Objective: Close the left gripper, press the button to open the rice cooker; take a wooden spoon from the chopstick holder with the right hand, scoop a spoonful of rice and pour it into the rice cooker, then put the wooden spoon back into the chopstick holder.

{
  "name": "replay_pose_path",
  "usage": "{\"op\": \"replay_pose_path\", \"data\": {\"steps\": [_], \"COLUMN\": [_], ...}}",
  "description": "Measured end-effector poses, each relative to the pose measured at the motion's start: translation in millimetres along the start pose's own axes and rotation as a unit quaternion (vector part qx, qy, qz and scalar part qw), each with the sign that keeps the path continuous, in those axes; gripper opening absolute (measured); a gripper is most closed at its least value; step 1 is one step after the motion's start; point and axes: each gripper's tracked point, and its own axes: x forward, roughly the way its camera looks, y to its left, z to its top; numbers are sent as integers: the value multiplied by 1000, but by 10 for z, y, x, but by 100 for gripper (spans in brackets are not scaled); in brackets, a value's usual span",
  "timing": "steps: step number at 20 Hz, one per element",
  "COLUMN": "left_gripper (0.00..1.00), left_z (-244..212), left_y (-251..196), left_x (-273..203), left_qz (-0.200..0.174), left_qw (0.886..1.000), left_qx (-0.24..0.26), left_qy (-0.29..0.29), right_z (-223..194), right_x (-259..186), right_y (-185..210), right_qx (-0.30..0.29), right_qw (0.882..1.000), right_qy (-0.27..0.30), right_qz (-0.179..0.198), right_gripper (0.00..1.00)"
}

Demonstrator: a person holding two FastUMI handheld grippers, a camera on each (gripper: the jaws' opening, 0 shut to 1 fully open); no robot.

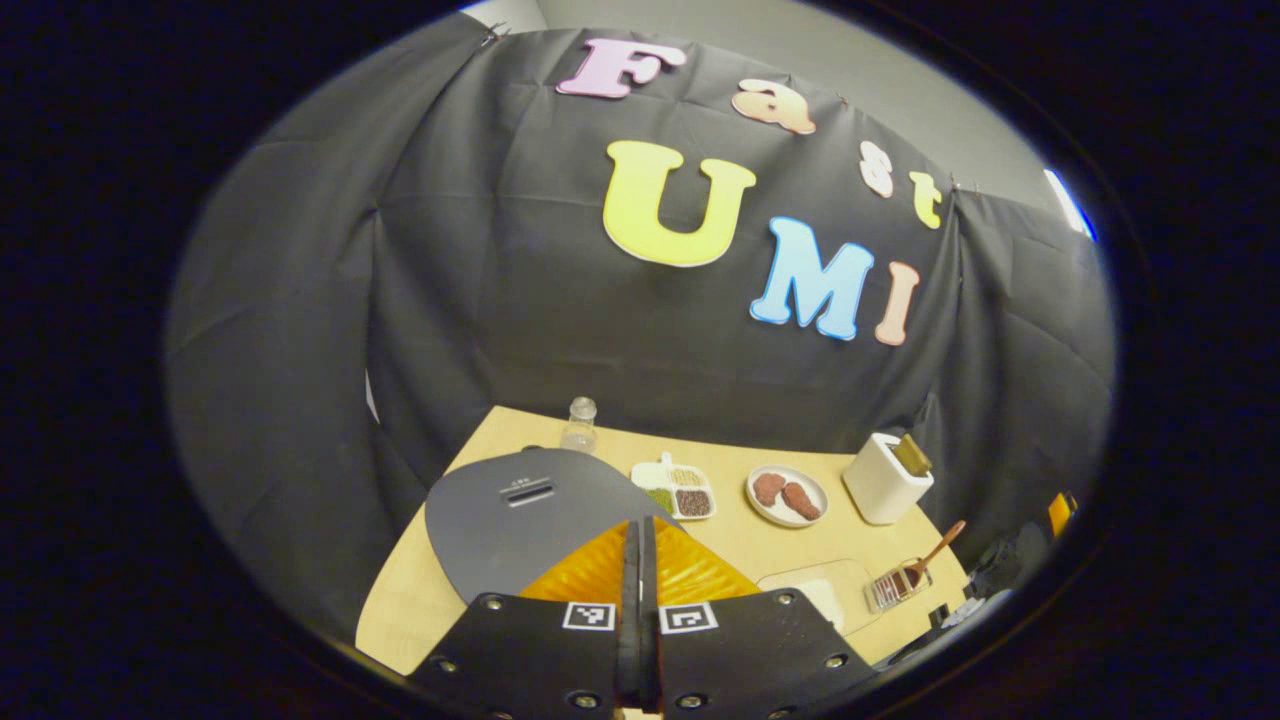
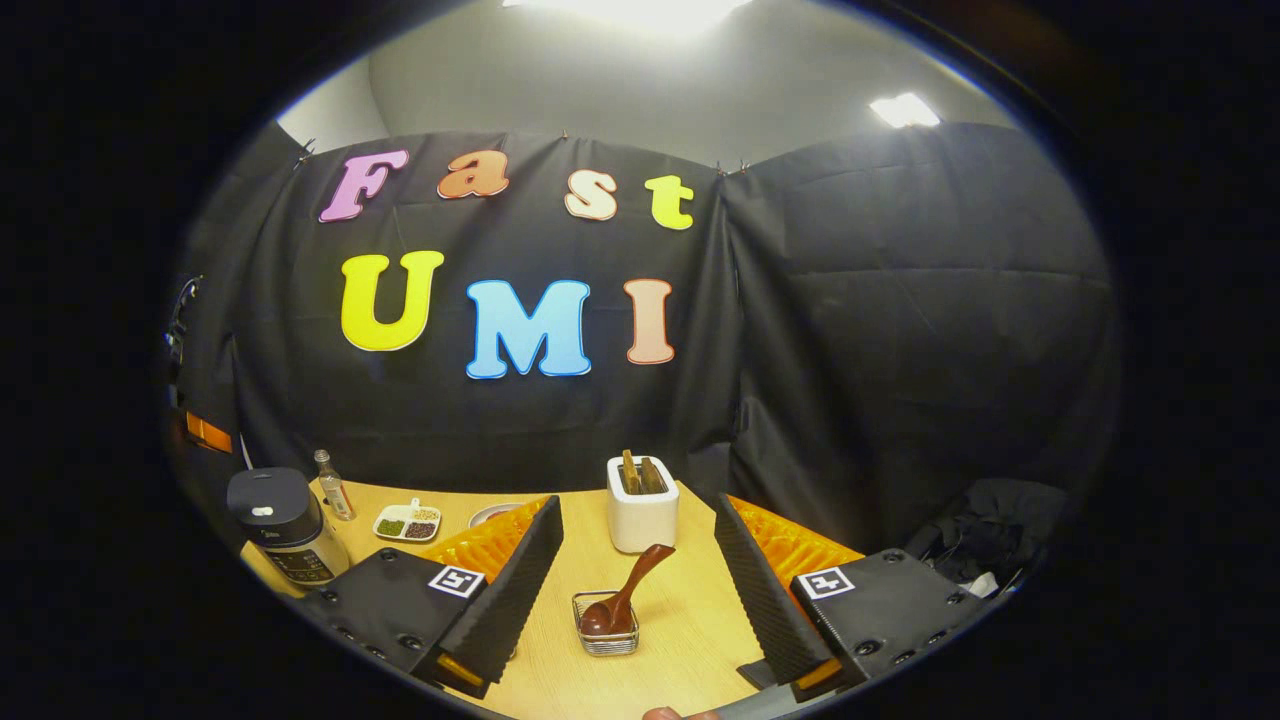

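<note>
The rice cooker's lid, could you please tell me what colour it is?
Dark grey, best seen in the left gripper view, where the rice cooker's lid lies just ahead.

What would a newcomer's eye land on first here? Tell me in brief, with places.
In the left gripper view, the rice cooker with its dark lid sits right under the shut left gripper. In the right gripper view, the wooden spoon stands tilted in the wire chopstick holder, framed between the wide-open fingers of the right gripper, with a white toaster behind.

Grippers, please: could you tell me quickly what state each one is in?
Left gripper: closed, holding nothing, above the rice cooker.
Right gripper: open, empty, facing the wooden spoon.
</note>
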Motion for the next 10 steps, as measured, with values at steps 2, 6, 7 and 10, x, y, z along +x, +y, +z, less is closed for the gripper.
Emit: {"op": "replay_pose_path", "data": {"steps": [2, 6, 7, 10], "left_gripper": [1, 1, 0, 1], "left_z": [-195, -455, -500, -677], "left_y": [-12, -44, -37, -21], "left_x": [102, 308, 351, 445], "left_qz": [0, -6, -6, -2], "left_qw": [999, 997, 996, 994], "left_qx": [6, 8, 11, 8], "left_qy": [31, 77, 83, 107], "right_z": [-49, -56, -54, -128], "right_x": [-12, -37, -42, -57], "right_y": [-12, -79, -84, -51], "right_qx": [5, 5, 6, 6], "right_qw": [1000, 1000, 1000, 1000], "right_qy": [7, 10, 9, 19], "right_qz": [0, -8, -11, -8], "right_gripper": [98, 97, 97, 98]}}
